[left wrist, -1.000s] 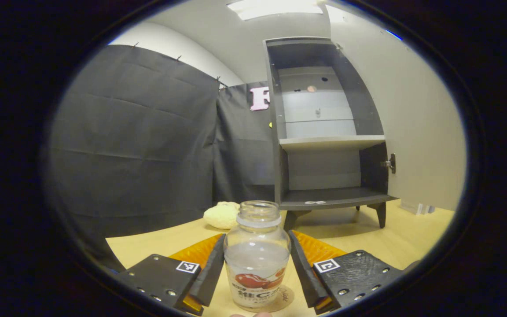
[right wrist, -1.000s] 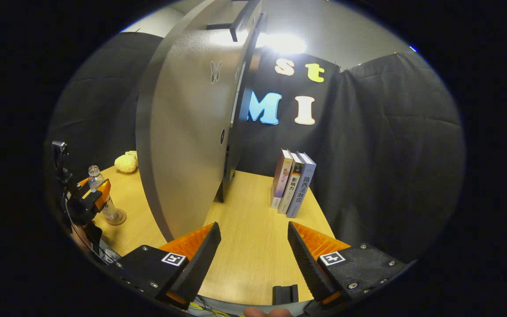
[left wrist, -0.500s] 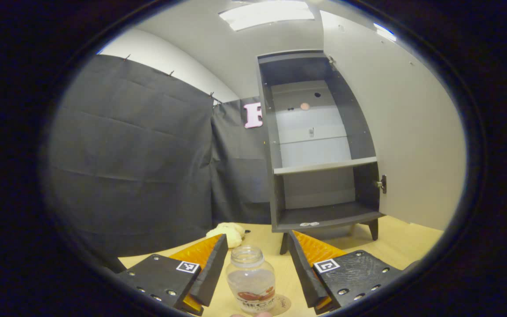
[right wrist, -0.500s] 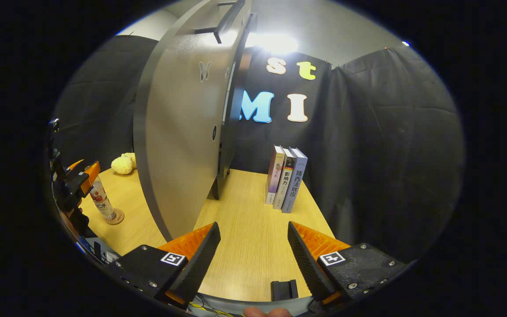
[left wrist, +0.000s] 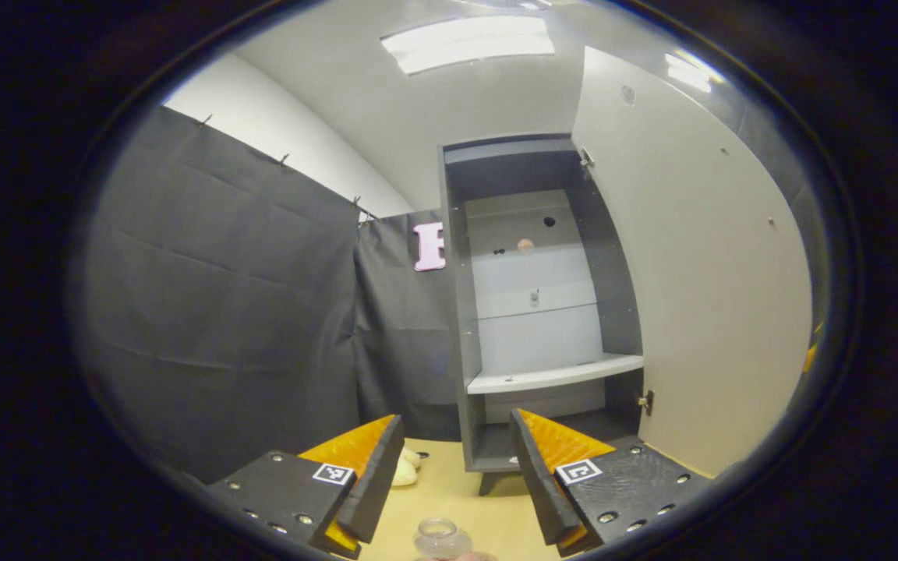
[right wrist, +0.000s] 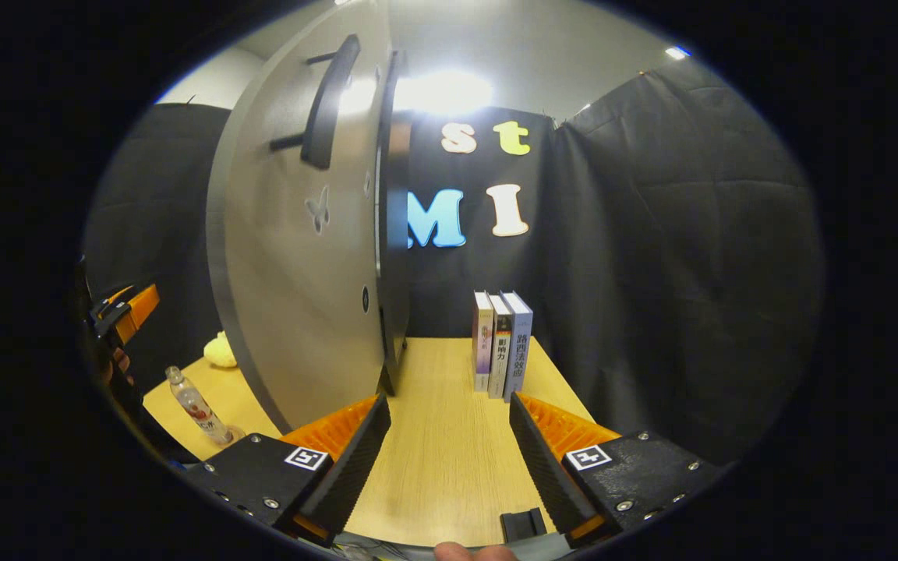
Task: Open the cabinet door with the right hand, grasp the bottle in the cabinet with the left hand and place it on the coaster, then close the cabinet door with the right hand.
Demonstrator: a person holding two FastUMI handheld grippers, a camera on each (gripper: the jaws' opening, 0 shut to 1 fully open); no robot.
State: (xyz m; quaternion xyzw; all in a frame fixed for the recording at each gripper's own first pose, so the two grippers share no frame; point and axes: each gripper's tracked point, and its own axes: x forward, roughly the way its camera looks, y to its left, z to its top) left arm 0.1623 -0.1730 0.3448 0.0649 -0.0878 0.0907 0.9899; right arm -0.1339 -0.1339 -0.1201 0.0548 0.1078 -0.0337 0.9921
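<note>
The clear bottle (right wrist: 198,407) with a red-and-white label stands upright on the wooden table, left of the cabinet door (right wrist: 293,273), on a round coaster (right wrist: 232,433) that barely shows. Its open mouth (left wrist: 437,538) peeks up at the bottom of the left gripper view. My left gripper (left wrist: 457,421) is open, above the bottle and apart from it. It faces the open grey cabinet (left wrist: 535,312), whose shelves are bare. My right gripper (right wrist: 449,401) is open over the table, just right of the door. The door's dark bar handle (right wrist: 324,101) is high above it.
Three books (right wrist: 502,354) stand upright on the table to the right of the cabinet. A pale yellow plush (left wrist: 404,470) lies near the cabinet's left foot. Black cloth walls close the booth behind and on both sides. The door's inner face (left wrist: 698,273) swings out to the right.
My left gripper has lifted up and away from the bottle, which stays on the coaster. The right gripper's view has shifted, bringing the door handle lower into sight.
</note>
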